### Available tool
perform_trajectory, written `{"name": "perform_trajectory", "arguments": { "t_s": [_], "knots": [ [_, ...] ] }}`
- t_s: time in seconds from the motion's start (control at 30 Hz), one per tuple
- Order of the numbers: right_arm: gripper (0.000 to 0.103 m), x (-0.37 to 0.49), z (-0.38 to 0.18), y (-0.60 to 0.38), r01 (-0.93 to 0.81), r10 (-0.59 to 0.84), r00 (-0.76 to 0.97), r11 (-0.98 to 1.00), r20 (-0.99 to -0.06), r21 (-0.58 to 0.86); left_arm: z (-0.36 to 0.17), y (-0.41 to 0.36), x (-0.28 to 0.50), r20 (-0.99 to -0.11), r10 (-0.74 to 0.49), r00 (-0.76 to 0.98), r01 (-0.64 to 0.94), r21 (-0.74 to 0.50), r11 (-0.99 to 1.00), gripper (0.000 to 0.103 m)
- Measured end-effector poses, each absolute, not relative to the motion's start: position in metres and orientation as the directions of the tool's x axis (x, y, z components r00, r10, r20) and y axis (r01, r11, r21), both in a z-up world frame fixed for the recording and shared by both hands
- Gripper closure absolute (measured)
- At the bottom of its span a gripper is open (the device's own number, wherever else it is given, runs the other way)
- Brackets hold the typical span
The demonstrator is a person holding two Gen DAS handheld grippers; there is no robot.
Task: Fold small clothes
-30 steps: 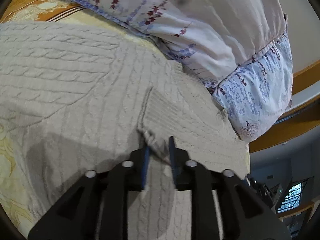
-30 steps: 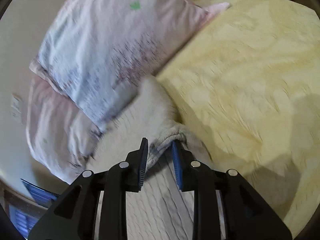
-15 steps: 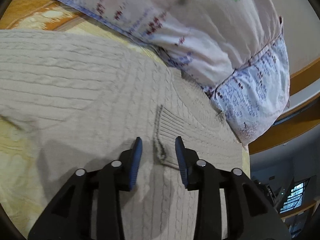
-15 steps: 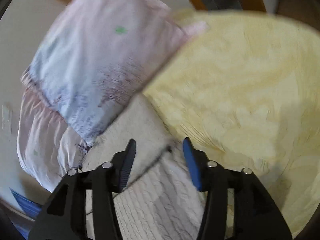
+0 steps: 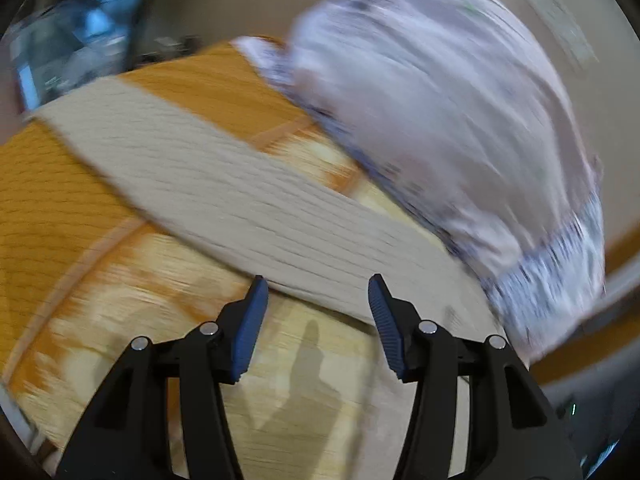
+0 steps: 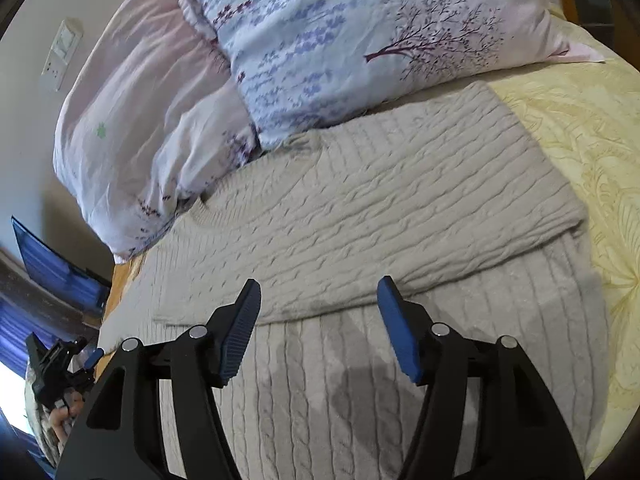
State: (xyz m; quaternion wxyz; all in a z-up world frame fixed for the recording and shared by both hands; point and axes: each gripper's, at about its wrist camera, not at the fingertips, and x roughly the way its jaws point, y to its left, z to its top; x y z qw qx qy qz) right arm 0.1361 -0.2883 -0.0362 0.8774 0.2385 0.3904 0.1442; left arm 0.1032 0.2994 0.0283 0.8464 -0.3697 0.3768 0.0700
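A beige cable-knit sweater (image 6: 380, 200) lies flat on the bed, one part folded across its body below the pillows. My right gripper (image 6: 318, 288) is open and empty, just above the fold's near edge. In the blurred left wrist view a long beige sleeve (image 5: 224, 184) stretches across the orange and yellow bedspread (image 5: 60, 200). My left gripper (image 5: 314, 286) is open and empty, close over the sleeve's near edge. The left gripper also shows small at the lower left of the right wrist view (image 6: 60, 364), held by a hand.
Floral pillows (image 6: 360, 32) and a pink pillow (image 6: 132, 92) lie against the wall just behind the sweater. The yellow bedspread (image 6: 592, 128) extends to the right. A lit screen (image 6: 52, 268) stands beyond the bed's left side.
Both grippers opened and let go of the sweater fabric. The right one backed off over the folded part. The left one swung away left to the outstretched sleeve.
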Motion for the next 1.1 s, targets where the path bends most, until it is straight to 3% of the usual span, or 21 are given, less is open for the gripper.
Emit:
{"name": "perform_trajectory", "arguments": {
  "t_s": [0.23, 0.7, 0.9, 0.97, 1.1],
  "knots": [
    [0.032, 0.132, -0.036, -0.291, -0.062, 0.433, 0.663, 0.845, -0.611, 0.532, -0.003, 0.362, 0.088, -0.7, -0.137, 0.701, -0.552, -0.654, 0.517, 0.056],
    [0.03, 0.13, -0.043, -0.297, -0.042, 0.439, 0.656, 0.834, -0.614, 0.55, -0.007, 0.414, 0.097, -0.642, -0.101, 0.76, -0.578, -0.74, 0.344, 0.059],
    [0.03, 0.129, -0.041, -0.3, -0.042, 0.443, 0.658, 0.829, -0.609, 0.557, -0.011, 0.433, 0.093, -0.638, -0.081, 0.766, -0.594, -0.751, 0.289, 0.076],
    [0.03, 0.128, -0.041, -0.3, -0.045, 0.445, 0.657, 0.829, -0.608, 0.558, -0.012, 0.433, 0.094, -0.636, -0.082, 0.767, -0.592, -0.752, 0.29, 0.093],
    [0.029, 0.127, -0.039, -0.302, -0.047, 0.452, 0.66, 0.822, -0.601, 0.567, 0.006, 0.424, 0.096, -0.592, -0.068, 0.803, -0.544, -0.775, 0.321, 0.096]
  ]
}}
